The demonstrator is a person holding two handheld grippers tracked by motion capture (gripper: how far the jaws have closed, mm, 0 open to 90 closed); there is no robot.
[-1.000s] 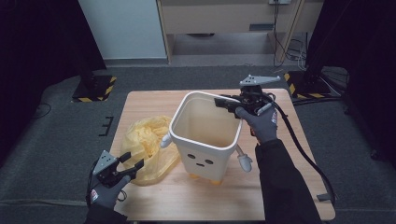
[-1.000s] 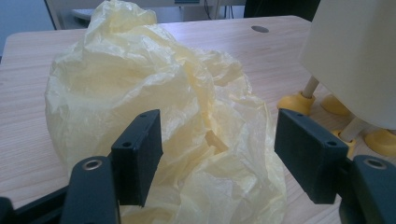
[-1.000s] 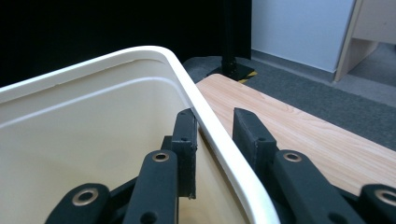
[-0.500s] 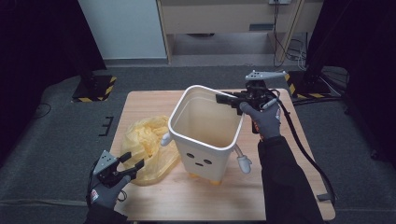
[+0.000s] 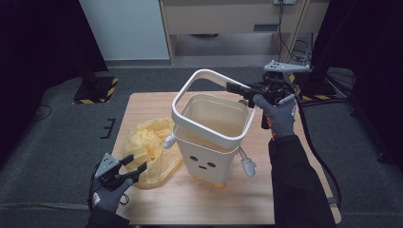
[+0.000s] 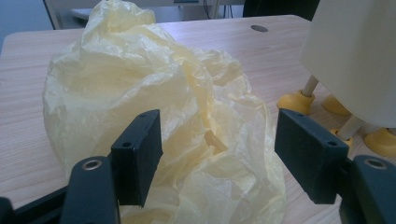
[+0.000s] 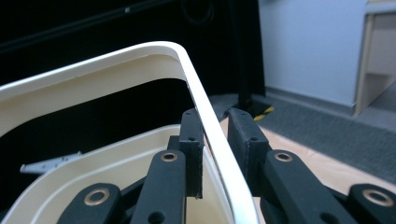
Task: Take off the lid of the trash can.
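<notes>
1. Left gripper (image 5: 124,172): held low at the table's near left corner, jaws spread wide with nothing between them. In the left gripper view the pads are seen apart, aimed at the bag; the bases of both jaws are cut off by the frame.
2. Bag (image 5: 152,147): crumpled yellow plastic, lying on the table (image 5: 142,107) just left of the bin. Its lower edge is hidden behind the left jaws in the left gripper view; contact with the bin cannot be told.
3. Bin (image 5: 209,152): cream, with a printed face, small arms and yellow feet, standing upright at mid-table. In the left gripper view just one corner and the feet are visible.
4. Ring (image 5: 209,102): a white rim frame, tilted above the bin, raised at the far side; whether its near edge touches the bin is unclear.
5. Right gripper (image 5: 244,91): at the far right, jaws lately closing, now clamped on the ring's edge, one pad inside, one outside.
</notes>
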